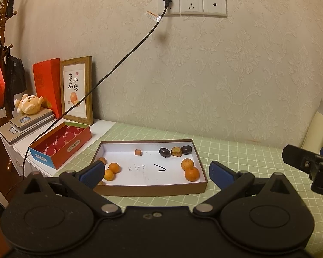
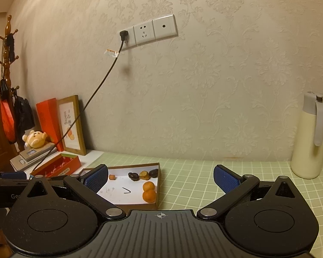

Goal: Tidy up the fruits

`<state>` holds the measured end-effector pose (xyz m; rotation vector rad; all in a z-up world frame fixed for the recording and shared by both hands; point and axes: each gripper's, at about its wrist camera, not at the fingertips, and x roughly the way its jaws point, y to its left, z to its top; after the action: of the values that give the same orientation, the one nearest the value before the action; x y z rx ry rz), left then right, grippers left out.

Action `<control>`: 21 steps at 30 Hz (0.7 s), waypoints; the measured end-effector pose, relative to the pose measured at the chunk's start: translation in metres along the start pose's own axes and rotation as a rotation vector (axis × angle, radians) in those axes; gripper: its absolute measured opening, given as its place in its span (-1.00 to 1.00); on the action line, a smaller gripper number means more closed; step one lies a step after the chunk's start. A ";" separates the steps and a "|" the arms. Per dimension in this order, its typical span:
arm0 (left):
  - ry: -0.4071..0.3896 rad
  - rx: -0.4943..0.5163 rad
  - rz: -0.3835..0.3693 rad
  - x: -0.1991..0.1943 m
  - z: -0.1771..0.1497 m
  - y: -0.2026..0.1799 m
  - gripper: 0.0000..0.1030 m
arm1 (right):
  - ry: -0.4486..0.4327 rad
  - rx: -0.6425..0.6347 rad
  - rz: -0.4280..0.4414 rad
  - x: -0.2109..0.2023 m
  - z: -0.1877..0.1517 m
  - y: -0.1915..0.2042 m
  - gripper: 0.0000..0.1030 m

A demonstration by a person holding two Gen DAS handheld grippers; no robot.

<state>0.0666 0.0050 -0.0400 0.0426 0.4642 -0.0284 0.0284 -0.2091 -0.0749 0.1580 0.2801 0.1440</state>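
A shallow brown tray (image 1: 152, 188) with a white floor is seen lying flat on the green gridded tabletop (image 1: 236, 157), its long axis running left to right across the left wrist view and roughly parallel to the wall. In the tray, two oranges (image 1: 190, 169) are set touching each other at the right end, three smaller oranges (image 1: 111, 171) are grouped at the left end, and three dark fruits (image 1: 175, 151) are lined up along the far wall toward the right. A small orange-brown piece (image 1: 138, 152) lies apart near the middle of the far side.

The left gripper (image 1: 156, 175) is held low in front of the tray with its blue-padded fingers (image 1: 92, 175) spread wide and nothing between them. The right gripper (image 2: 161, 179) is likewise held with its fingers (image 2: 226, 180) wide apart and empty, aimed past the tray's right end.

Only in the left wrist view is the whole tray shown, including the left group of oranges, together with an open red box (image 1: 60, 145) standing left of the tray. In the right wrist view the tray's left part is hidden behind a finger, but a cream flask (image 2: 311, 135) with a grey lid is shown in full, upright at the far right of the tabletop by the wall. A framed picture (image 1: 77, 90) leaning on the wall and a plush toy (image 1: 29, 104) are visible in both views.
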 end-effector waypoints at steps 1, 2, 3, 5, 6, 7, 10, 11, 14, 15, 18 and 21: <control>0.002 -0.001 0.000 0.001 0.000 0.000 0.89 | 0.000 0.000 0.000 0.000 0.000 0.000 1.00; 0.003 -0.001 -0.001 0.001 0.000 0.001 0.89 | 0.001 -0.001 -0.001 0.000 0.000 0.000 1.00; 0.004 0.000 -0.001 0.002 0.000 0.000 0.89 | 0.001 -0.001 -0.001 0.001 0.000 0.000 1.00; 0.007 0.001 0.000 0.003 0.001 0.000 0.89 | 0.003 0.000 -0.002 0.003 0.001 0.001 1.00; 0.009 0.001 -0.001 0.004 0.001 0.001 0.89 | 0.003 0.000 -0.004 0.004 0.001 0.001 1.00; 0.012 -0.001 -0.002 0.005 0.001 0.001 0.89 | 0.003 0.000 -0.003 0.005 0.001 0.001 1.00; 0.018 -0.003 -0.003 0.008 0.001 0.002 0.89 | 0.007 0.004 0.000 0.007 0.002 0.001 1.00; 0.017 -0.003 -0.002 0.009 0.001 0.002 0.89 | 0.008 0.003 0.003 0.008 0.002 0.001 1.00; 0.022 -0.003 -0.003 0.012 0.002 0.003 0.89 | 0.009 -0.002 0.007 0.012 0.002 0.003 1.00; 0.026 -0.006 -0.004 0.013 0.002 0.003 0.89 | 0.011 -0.003 0.008 0.014 0.002 0.004 1.00; 0.036 -0.012 0.002 0.018 0.003 0.004 0.89 | 0.013 -0.002 0.012 0.018 0.002 0.005 1.00; 0.041 -0.014 0.002 0.024 0.003 0.006 0.89 | 0.012 -0.003 0.012 0.023 0.002 0.006 1.00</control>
<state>0.0894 0.0102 -0.0477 0.0304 0.5057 -0.0225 0.0500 -0.2001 -0.0776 0.1564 0.2908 0.1573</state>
